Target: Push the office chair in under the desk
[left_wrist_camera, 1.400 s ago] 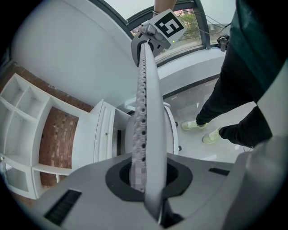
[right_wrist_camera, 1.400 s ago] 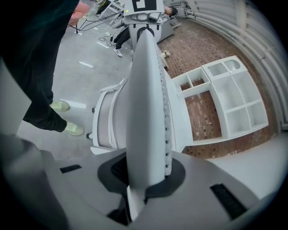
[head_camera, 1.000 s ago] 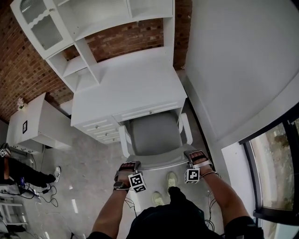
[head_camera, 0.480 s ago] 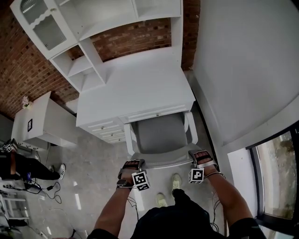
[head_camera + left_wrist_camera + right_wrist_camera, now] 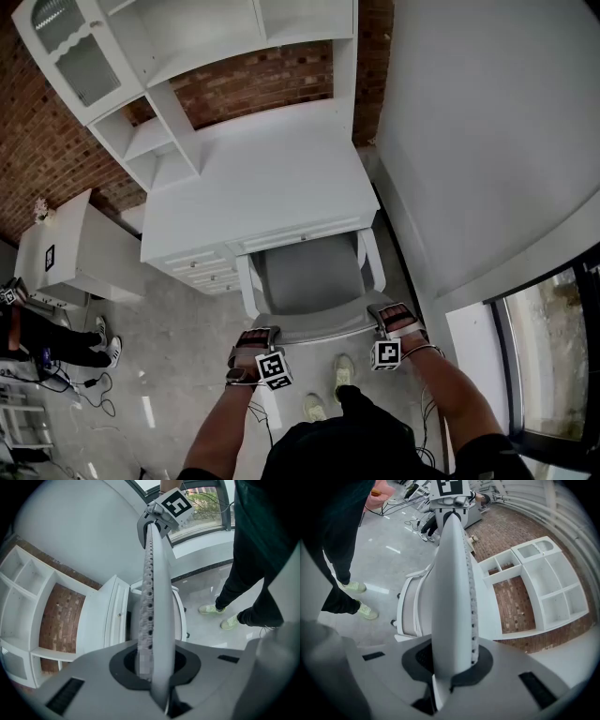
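Right above the person's two pale green shoes [image 5: 344, 367], the left gripper [image 5: 257, 336] and the right gripper [image 5: 394, 314] are each clamped on the top rim of the backrest [image 5: 323, 328], one near each corner. The single office chair [image 5: 309, 277] has a grey seat, a white frame and two white armrests [image 5: 247, 286]. Its seat front reaches the front edge of the white desk [image 5: 262, 187], in the gap between a stack of drawers [image 5: 202, 264] and the white wall [image 5: 469, 141]. Beyond, one white shelf unit [image 5: 187, 37] backs onto brick [image 5: 262, 80]; a small white cabinet [image 5: 80, 248] stands off left.
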`<control>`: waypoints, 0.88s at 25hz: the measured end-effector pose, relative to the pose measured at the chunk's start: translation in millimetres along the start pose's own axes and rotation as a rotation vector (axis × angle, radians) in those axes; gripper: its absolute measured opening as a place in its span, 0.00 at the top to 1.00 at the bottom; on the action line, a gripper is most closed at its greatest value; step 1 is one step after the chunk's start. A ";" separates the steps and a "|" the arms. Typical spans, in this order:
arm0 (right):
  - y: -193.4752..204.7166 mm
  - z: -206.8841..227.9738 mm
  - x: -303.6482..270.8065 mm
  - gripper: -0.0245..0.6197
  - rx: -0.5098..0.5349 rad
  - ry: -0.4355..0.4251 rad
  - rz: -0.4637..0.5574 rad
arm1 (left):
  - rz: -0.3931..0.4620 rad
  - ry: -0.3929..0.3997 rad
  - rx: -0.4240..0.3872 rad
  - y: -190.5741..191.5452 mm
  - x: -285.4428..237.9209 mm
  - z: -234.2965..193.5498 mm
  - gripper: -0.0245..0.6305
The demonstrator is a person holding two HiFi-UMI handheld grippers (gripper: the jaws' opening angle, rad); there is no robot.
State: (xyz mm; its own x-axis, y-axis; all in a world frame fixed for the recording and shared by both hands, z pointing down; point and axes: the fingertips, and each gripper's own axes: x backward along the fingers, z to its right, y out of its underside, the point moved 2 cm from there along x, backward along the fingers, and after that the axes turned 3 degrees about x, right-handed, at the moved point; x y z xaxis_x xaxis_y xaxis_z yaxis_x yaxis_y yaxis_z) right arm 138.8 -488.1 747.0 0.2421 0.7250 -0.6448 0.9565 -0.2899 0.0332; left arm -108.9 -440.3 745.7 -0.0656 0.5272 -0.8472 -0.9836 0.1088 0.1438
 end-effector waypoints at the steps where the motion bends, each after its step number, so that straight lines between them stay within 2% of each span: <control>1: -1.4 3.0 1.8 0.91 -0.006 0.003 0.005 | 0.000 -0.002 0.002 -0.4 0.5 -0.6 0.90; 5: 2.9 -4.3 -6.6 0.91 0.006 0.013 0.009 | 0.011 -0.006 0.041 -2.9 0.6 -4.6 0.87; 10: 3.9 -7.9 -3.8 0.83 -0.063 -0.031 0.027 | 0.009 -0.005 0.072 0.4 4.4 -2.8 0.77; 13: 4.3 -9.1 -0.2 0.80 -0.070 -0.052 0.026 | 0.028 -0.015 0.078 2.3 15.0 -8.3 0.69; 16: 5.9 -5.9 10.5 0.77 -0.070 -0.058 0.017 | 0.049 -0.011 0.088 2.9 23.0 -7.5 0.69; 22: 8.0 1.2 41.3 0.72 -0.120 -0.037 -0.014 | 0.101 -0.011 0.164 3.2 42.8 -8.2 0.68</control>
State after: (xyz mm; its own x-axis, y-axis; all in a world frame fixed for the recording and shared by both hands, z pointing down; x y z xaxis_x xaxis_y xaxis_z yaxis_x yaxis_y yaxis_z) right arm 156.3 -461.2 719.7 0.2248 0.7039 -0.6738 0.9728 -0.2017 0.1138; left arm -116.2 -424.3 705.7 -0.1595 0.5511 -0.8191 -0.9314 0.1909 0.3098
